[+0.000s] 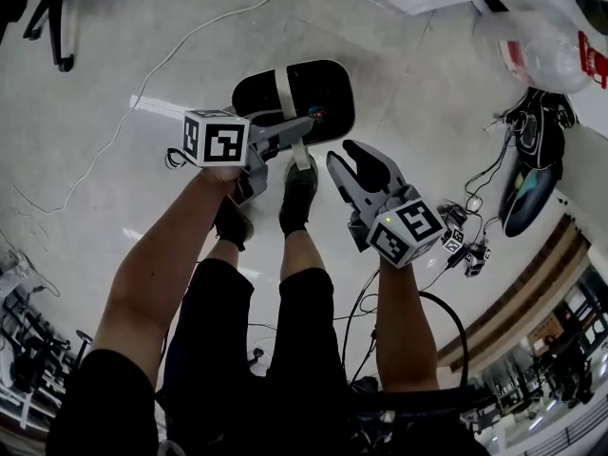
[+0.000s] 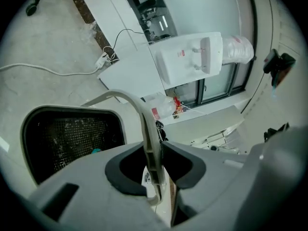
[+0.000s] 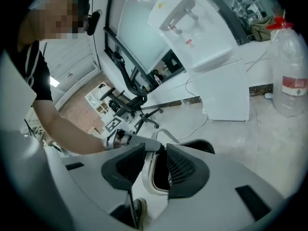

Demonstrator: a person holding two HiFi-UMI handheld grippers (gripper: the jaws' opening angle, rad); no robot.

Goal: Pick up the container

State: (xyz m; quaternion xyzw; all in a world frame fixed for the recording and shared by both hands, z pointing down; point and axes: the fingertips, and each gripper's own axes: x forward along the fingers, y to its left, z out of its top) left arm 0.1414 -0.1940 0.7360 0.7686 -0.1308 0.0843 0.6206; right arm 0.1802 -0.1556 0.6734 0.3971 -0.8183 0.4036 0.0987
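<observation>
1. The container (image 1: 328,88), a black mesh basket with a pale rim, sits on the floor (image 1: 104,207) just ahead of the person's shoes (image 1: 299,193). Its white handle (image 1: 286,88) arches over the top
2. The left tongs (image 1: 306,124) reach down over the basket and are closed narrowly on that handle. The strip runs upright between the two dark pads with no gap showing on either side
3. The right tongs (image 1: 342,154) stand apart and empty, just beside the left pair and near the basket's closer edge, touching nothing
4. The left gripper view looks along the handle and into the basket's mesh, where a small teal scrap (image 2: 96,151) lies inside. The head view does not show that
5. The right gripper view shows the left tongs from the side, pinching the handle above the rim, with the person's bare forearm (image 3: 67,134) behind them. It frames the basket's opening between its own spread pads
6. The floor is pale, glossy concrete, and a white cable (image 1: 142,84) trails across it
7. Around the room are a white water dispenser (image 2: 192,57), a large clear bottle (image 3: 291,78) on the floor, black office chairs (image 3: 130,95) and a tangle of dark cords (image 1: 532,122)
</observation>
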